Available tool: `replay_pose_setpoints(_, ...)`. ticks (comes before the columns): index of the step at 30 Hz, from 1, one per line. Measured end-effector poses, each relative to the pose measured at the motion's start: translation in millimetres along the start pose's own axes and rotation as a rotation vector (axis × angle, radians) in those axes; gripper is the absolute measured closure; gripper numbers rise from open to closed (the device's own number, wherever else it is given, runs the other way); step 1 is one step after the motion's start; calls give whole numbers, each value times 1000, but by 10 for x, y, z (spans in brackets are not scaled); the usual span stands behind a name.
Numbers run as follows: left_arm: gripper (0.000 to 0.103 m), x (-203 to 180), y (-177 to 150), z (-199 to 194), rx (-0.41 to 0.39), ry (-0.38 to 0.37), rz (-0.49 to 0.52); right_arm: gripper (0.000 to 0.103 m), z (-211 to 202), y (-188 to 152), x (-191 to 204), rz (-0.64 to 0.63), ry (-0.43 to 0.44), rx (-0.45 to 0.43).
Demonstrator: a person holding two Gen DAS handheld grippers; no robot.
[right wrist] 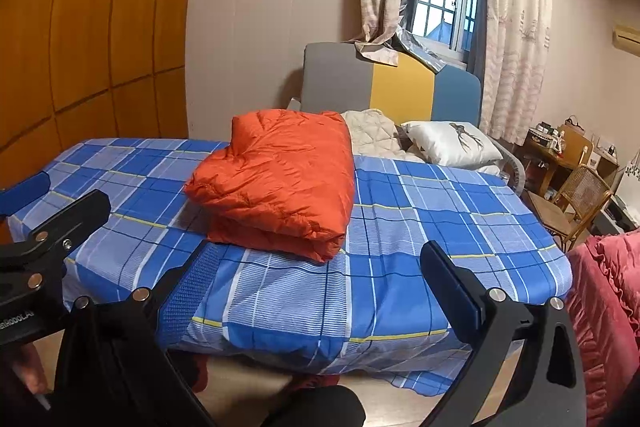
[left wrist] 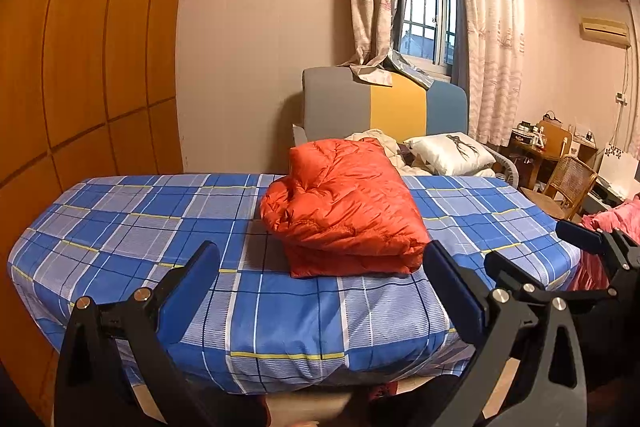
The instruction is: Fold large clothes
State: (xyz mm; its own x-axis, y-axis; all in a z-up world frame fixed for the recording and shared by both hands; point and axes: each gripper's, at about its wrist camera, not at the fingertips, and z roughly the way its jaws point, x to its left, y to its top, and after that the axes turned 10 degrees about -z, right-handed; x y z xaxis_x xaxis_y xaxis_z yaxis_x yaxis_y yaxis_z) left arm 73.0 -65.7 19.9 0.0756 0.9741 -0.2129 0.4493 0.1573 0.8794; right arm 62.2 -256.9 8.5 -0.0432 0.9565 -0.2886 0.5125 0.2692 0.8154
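Note:
An orange puffy jacket (left wrist: 344,211) lies folded in a thick bundle on the blue plaid bed (left wrist: 160,227). It also shows in the right wrist view (right wrist: 280,179) on the same bed (right wrist: 440,219). My left gripper (left wrist: 324,267) is open and empty, held at the bed's near edge short of the jacket. My right gripper (right wrist: 320,267) is open and empty, also in front of the jacket. The right gripper shows at the right edge of the left wrist view (left wrist: 536,251). The left gripper shows at the left edge of the right wrist view (right wrist: 60,203).
A wooden wardrobe (left wrist: 80,67) stands left. A grey, yellow and blue headboard (left wrist: 384,103), white pillow (left wrist: 448,151) and cream quilt (right wrist: 372,131) lie at the far end. A wicker chair (left wrist: 564,187), cluttered desk (right wrist: 560,151) and pink bedding (right wrist: 608,307) are on the right.

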Motion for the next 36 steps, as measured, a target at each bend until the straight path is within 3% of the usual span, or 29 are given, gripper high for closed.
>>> replay_pose_setpoints(12,2,-8,-49,-23,-5,43,32,3,-13,-60,-64,49,4,-3)
replay_pose_setpoints(36,2,26,-117,55,24,40,29,3,84,-148,-104,73,-4,31)
